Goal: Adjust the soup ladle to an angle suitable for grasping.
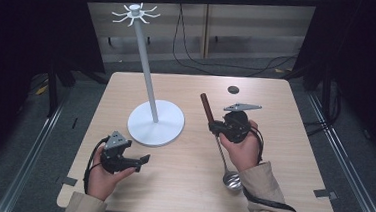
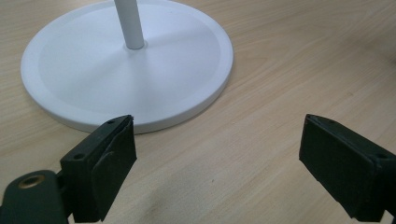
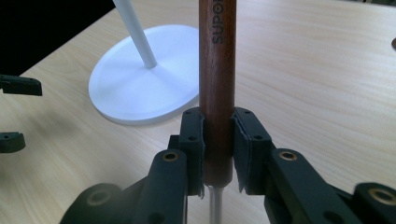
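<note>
You work at a pale wood-grain table (image 1: pixel 180 185) on a grey floor, dark curtains at both sides. The white round-based stand with a hooked top (image 1: pixel 155 121) is your landmark. Just right of it, your right gripper (image 3: pixel 218 154) clamps the brown wooden handle of a steel ladle (image 1: pixel 207 108), bowl toward you. Near its base, your left gripper (image 2: pixel 217 163) gapes wide, holding nothing. A small dark disc (image 1: pixel 233 89) lies beyond.

Wood-handled ladle (image 1: pixel 218 143), bowl on table
</note>
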The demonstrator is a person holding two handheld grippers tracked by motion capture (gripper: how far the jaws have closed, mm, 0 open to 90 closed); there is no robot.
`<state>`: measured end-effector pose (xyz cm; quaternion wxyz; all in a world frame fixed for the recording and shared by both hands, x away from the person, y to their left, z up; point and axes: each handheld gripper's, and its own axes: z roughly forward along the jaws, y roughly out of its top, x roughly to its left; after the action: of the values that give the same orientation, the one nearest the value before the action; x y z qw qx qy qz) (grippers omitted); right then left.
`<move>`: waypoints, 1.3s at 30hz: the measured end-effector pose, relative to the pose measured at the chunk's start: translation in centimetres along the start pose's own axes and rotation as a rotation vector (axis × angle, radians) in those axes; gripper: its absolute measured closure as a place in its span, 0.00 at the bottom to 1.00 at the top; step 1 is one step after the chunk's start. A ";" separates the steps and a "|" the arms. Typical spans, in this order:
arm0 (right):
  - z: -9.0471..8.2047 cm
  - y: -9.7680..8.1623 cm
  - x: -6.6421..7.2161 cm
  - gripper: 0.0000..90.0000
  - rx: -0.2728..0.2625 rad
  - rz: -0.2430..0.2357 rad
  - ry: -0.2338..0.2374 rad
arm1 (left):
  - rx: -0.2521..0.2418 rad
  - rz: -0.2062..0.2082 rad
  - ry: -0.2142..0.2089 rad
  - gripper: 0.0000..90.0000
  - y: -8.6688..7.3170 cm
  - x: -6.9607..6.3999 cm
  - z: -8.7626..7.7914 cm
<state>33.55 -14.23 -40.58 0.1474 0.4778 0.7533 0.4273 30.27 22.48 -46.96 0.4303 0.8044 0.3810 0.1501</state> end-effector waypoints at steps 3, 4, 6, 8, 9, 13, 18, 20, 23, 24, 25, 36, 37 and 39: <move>-0.4 0.0 0.1 0.84 -0.030 -0.001 0.011 | 0.000 -0.002 0.001 0.12 0.0 0.0 0.0; -0.6 0.0 0.1 0.84 -0.040 0.000 0.014 | 0.001 0.003 0.001 0.12 0.0 0.0 -0.1; -0.7 0.0 0.1 0.84 -0.053 0.003 0.020 | 0.001 0.001 0.002 0.12 0.0 0.0 -0.1; -1.2 0.0 0.1 0.84 -0.078 0.001 0.035 | -0.002 0.001 -0.004 0.12 0.1 0.0 -0.1; -1.3 0.0 0.1 0.84 -0.090 -0.003 0.035 | -0.005 0.001 -0.004 0.12 0.1 -0.1 -0.1; -1.9 0.1 0.3 0.84 -0.127 -0.016 0.037 | -0.015 0.000 -0.014 0.12 0.3 -0.3 0.0; -2.7 0.7 0.9 0.84 -0.180 -0.027 0.055 | -0.058 0.005 -0.061 0.13 1.4 -1.4 0.1; -2.8 0.8 1.2 0.84 -0.194 -0.024 0.064 | -0.081 -0.002 -0.088 0.14 2.0 -2.0 0.3; -2.8 1.0 1.7 0.84 -0.209 -0.028 0.076 | -0.101 -0.012 -0.126 0.16 2.5 -2.6 0.6; -2.9 1.2 2.1 0.84 -0.220 -0.035 0.072 | -0.110 -0.012 -0.148 0.17 2.9 -3.2 1.0; -2.8 1.2 2.2 0.84 -0.228 -0.038 0.075 | -0.110 -0.012 -0.148 0.18 2.9 -3.2 1.0; -2.2 2.1 4.1 0.84 -0.280 -0.035 0.085 | -0.183 -0.041 -0.290 0.35 5.2 -7.0 4.0; -2.1 2.1 4.3 0.84 -0.286 -0.031 0.085 | -0.191 -0.033 -0.291 0.37 5.4 -7.2 4.2; -1.9 2.2 4.7 0.84 -0.290 -0.029 0.091 | -0.201 -0.031 -0.296 0.40 5.9 -7.6 4.4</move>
<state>31.33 -10.85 -36.83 0.1868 0.4207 0.6964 0.5506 30.60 12.32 -44.17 0.5621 0.7647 0.3091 0.0609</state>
